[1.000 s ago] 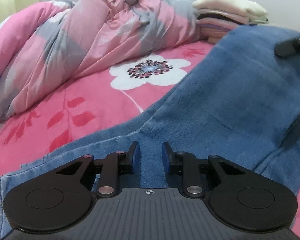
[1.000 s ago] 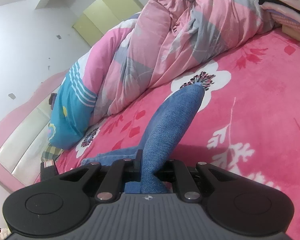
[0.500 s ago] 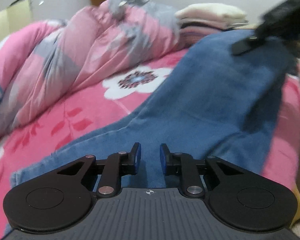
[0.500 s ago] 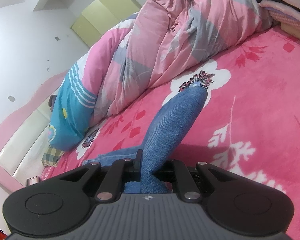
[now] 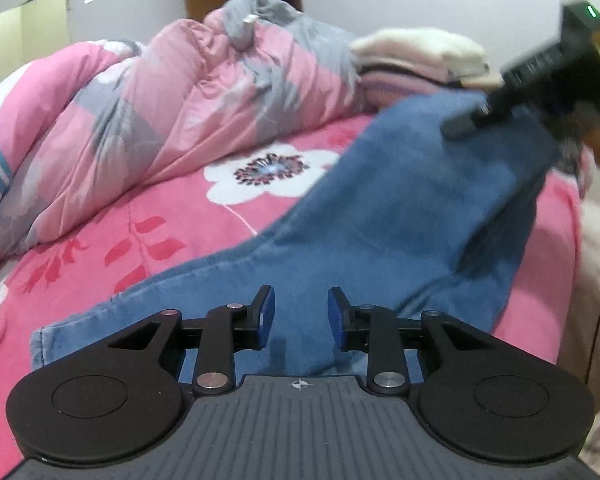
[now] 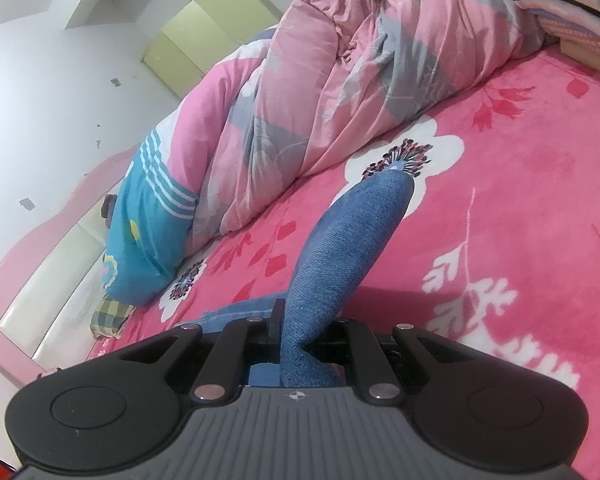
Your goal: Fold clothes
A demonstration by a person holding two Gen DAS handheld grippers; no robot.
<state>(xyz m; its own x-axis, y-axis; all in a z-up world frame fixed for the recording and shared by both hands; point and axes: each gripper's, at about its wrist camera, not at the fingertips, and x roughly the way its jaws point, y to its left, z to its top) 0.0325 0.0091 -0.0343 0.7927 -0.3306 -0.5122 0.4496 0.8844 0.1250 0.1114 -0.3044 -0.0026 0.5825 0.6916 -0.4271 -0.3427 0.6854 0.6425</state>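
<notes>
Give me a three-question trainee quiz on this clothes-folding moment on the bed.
1. True or false: the right tongs are clamped on the blue jeans.
2. What lies between the left tongs' opening jaws? A) a pinched fold B) nothing gripped, jeans lying beneath C) the quilt
3. Fill in: the folded clothes stack sits beyond the bunched pink-and-grey ____.

Key: 1 true; 2 B; 3 quilt.

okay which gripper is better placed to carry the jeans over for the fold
Right, probably. The right gripper is clamped on the jeans, lifting one end. The left gripper is opening, its pads clear of the denim beneath.
</notes>
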